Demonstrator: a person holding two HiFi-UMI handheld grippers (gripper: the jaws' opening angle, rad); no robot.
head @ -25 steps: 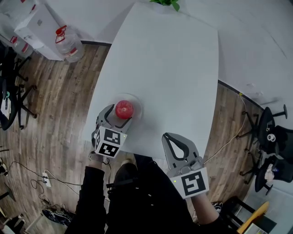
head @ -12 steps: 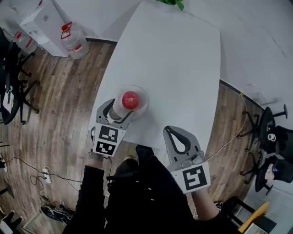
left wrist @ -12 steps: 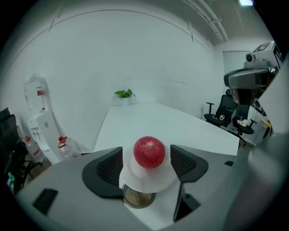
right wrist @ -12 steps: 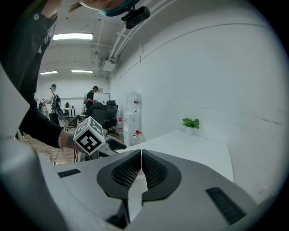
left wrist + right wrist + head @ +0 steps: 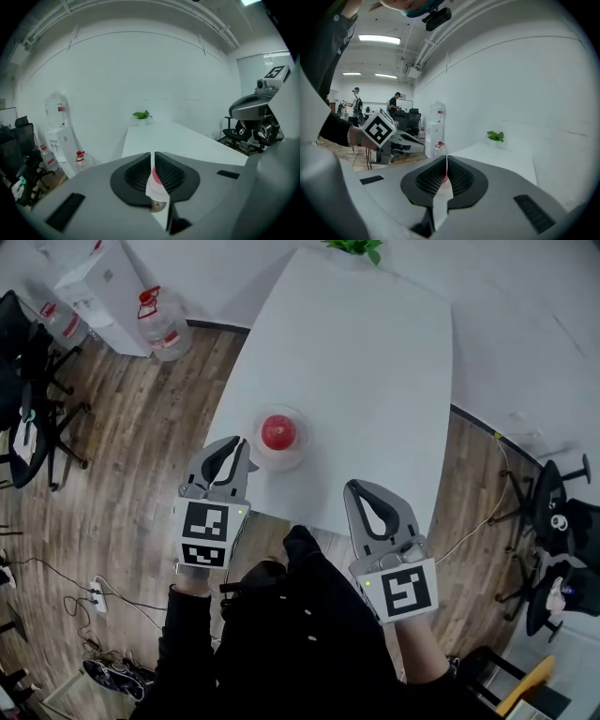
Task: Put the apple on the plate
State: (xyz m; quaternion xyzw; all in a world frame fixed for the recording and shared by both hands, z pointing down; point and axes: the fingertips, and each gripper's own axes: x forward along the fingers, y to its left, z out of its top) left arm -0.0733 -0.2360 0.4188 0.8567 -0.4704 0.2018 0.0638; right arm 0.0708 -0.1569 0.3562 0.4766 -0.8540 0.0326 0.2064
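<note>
Round red apple (image 5: 278, 432) on clear glass plate (image 5: 256, 455), one o'clock just off left gripper (image 5: 240, 457), untouched, jaws closed empty, right gripper (image 5: 362, 491) closed empty too, apple at its ten o'clock.

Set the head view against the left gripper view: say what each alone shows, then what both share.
Only the head view: the apple seen whole on the clear plate, and the person's dark sleeves.
Only the left gripper view: a ceiling light, and the ribbed inner faces of the shut, empty left claw.
Both: the white table, the potted plant, the red-capped water jug, the right claw, and the apple, a mere red sliver past the left claw's tips.
</note>
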